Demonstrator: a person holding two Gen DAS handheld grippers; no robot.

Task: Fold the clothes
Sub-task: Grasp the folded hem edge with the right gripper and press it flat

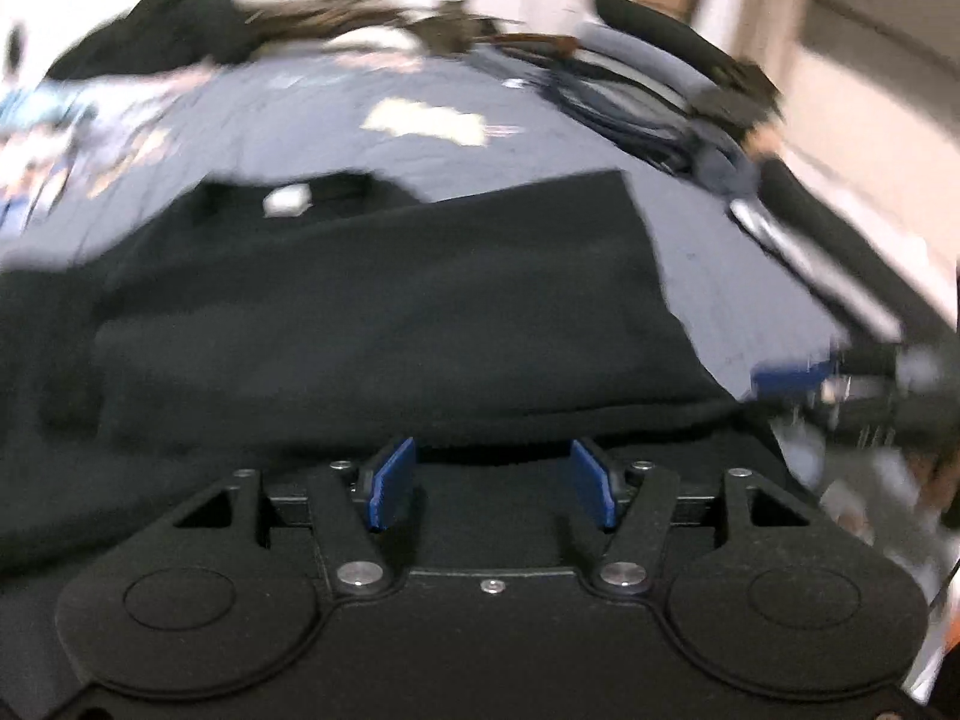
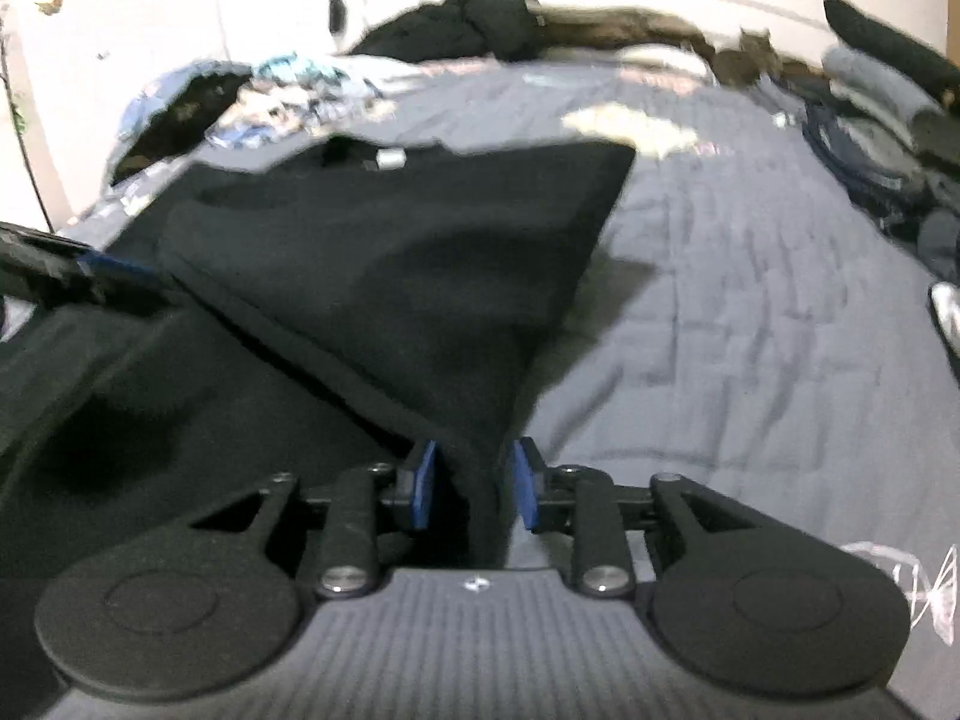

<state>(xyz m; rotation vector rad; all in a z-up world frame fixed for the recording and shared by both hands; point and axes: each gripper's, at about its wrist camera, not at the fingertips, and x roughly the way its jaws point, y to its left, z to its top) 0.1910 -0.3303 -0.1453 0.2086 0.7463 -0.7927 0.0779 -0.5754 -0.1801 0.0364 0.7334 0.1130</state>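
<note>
black garment (image 2: 372, 276) lies on the grey-blue quilt (image 2: 720, 312), one flap lifted and doubled over the rest. right gripper (image 2: 474, 489) pinches a bunched corner of it between blue pads, cloth rising taut from the jaws. left gripper (image 1: 492, 483) stands spread over the near hem, nothing between its pads. fabric looks soft, limp, thickish; likely to sag unless held at corners or hem. folded stack (image 2: 882, 120) lines the right edge, a loose clothes heap (image 2: 288, 96) far left; neither crowds the fold.
</note>
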